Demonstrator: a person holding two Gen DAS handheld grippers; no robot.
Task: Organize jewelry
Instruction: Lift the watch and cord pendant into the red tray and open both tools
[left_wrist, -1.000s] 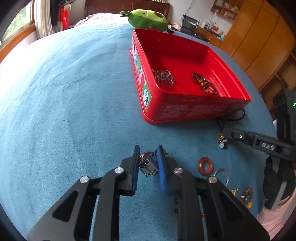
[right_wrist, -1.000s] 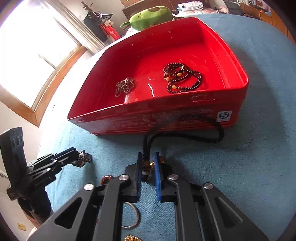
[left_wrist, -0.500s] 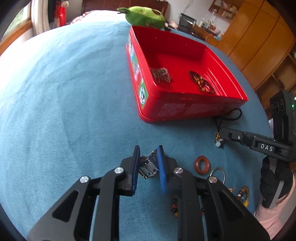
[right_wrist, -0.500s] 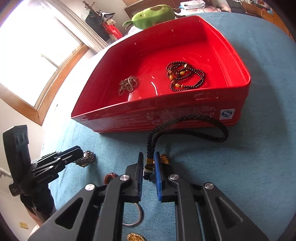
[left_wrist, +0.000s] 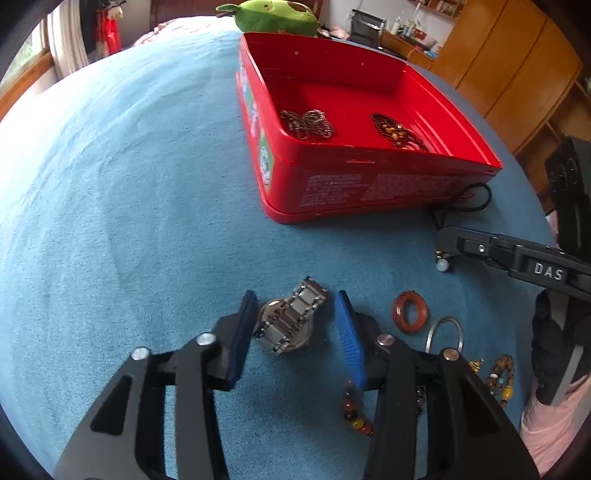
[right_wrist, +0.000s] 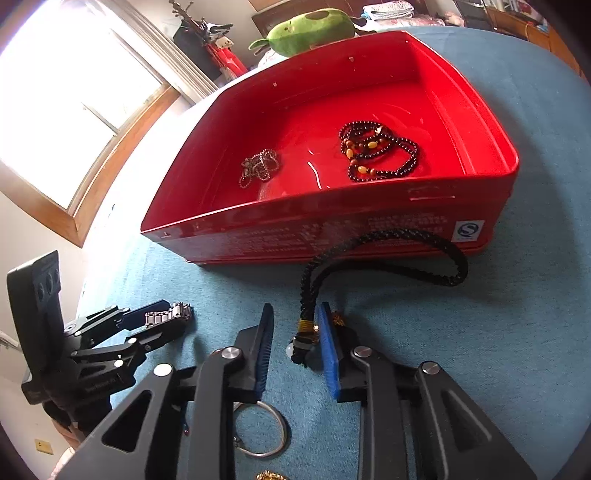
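A silver metal watch (left_wrist: 291, 321) lies on the blue cloth between the blue pads of my left gripper (left_wrist: 295, 299). Its jaws are opening and neither pad presses on the watch. In the right wrist view the same watch (right_wrist: 168, 317) shows at the left gripper's tips. My right gripper (right_wrist: 295, 308) straddles the pendant end of a black braided cord necklace (right_wrist: 388, 236). Its jaws are opening too, and the cord hangs loose by the right pad. Just beyond stands the red tin (left_wrist: 369, 162), holding a silver chain (right_wrist: 260, 166) and a dark beaded bracelet (right_wrist: 376, 151).
Loose pieces lie on the cloth near me: a brown ring (left_wrist: 410, 312), a silver bangle (left_wrist: 443, 332) and bead bracelets (left_wrist: 356, 410). A green plush toy (left_wrist: 277, 16) sits behind the tin. Wooden cabinets stand at the right, a window at the left.
Both grippers have opened. The watch, held off the cloth before, now lies flat between the left pads. The right pads have come apart from the cord's pendant end.
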